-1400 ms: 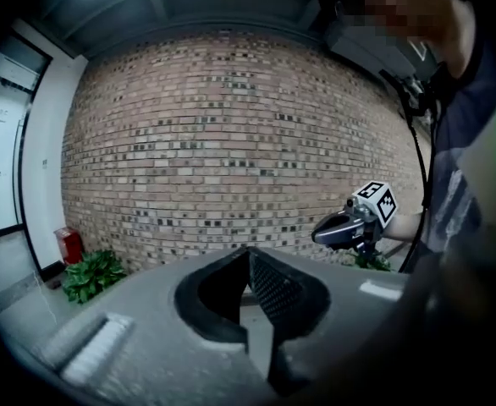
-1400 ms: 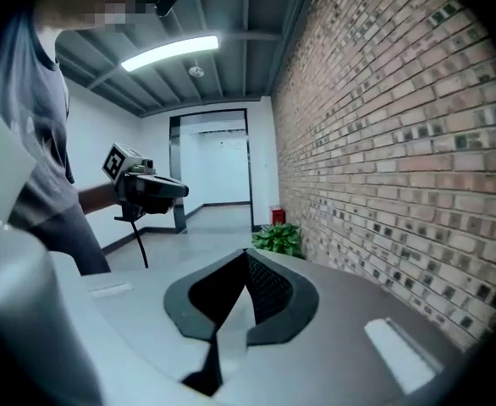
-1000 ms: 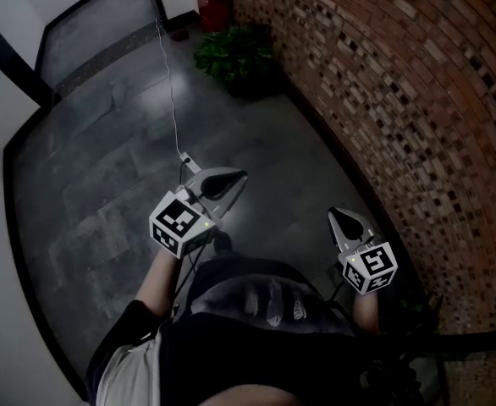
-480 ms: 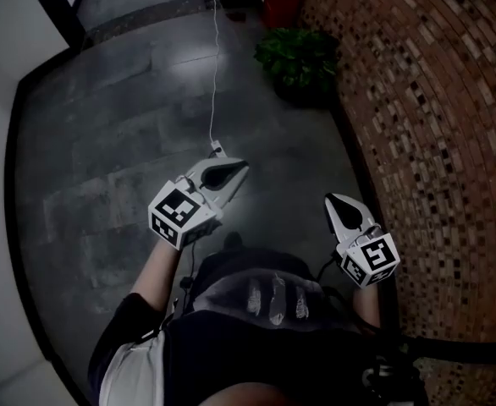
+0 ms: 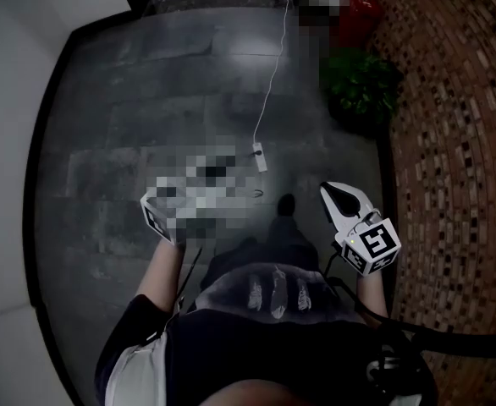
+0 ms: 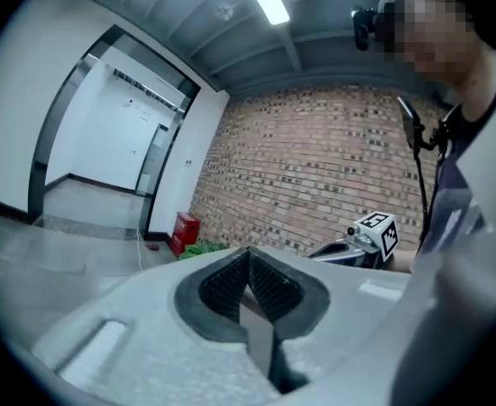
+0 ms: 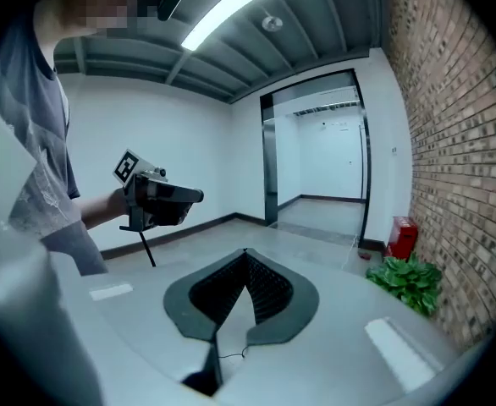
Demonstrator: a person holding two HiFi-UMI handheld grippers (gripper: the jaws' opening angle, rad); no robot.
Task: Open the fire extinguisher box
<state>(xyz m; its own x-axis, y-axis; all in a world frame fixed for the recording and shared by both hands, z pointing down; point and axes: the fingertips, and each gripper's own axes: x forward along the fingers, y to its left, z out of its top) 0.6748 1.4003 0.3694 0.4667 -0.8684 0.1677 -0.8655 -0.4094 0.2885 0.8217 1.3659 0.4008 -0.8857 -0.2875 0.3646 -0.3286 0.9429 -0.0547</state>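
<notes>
**Head view.** The red fire extinguisher box [image 5: 360, 7] stands on the floor at the upper right of the frame, against the foot of the brick wall [image 5: 468, 142] that fills the right side. A potted green plant [image 5: 362, 87] sits just below the box in the frame, also beside the wall, between the box and the grippers. A thin white cable [image 5: 273, 83] runs down from the top centre across the dark tiled floor [image 5: 104, 142] and ends in a small plug near the middle of the frame.

**Box and grippers.** The box lies well apart from both grippers. The right gripper [image 5: 333, 194] is at the centre right, its tips pointing up the frame towards the plant and box. In the right gripper view the box appears at the right edge, with the plant lower right of it. In the left gripper view it appears small at the centre left, above the jaws.

**Gripper state.** The right gripper's ribbed pads are pressed together with nothing between them. The left gripper [image 6: 248, 256] is likewise clenched and empty; in the head view it is at the centre left.
</notes>
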